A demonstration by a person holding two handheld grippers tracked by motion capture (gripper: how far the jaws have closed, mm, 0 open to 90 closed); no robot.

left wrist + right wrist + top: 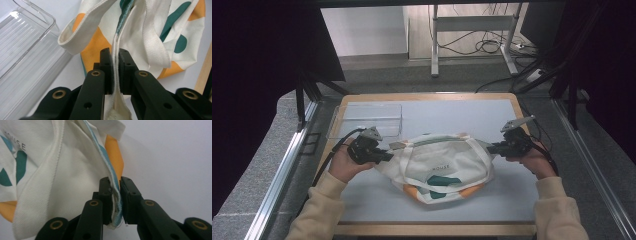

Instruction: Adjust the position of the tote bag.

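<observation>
On grey table mat (377,200), mid-table: cream canvas tote bag with orange and teal print (439,167). Left gripper (114,57) clamped on bag's left edge seam; right gripper (115,187) pinching opposite teal-trimmed edge. Clear plastic tray (367,120) behind left. Step judged: bag gripped both sides. Next likely: lift evenly, keep cloth taut.

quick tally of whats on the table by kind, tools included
bag: 1
clear tray: 1
tools: 2, left tool and right tool, each shut on the bag's edge
total: 4
</observation>
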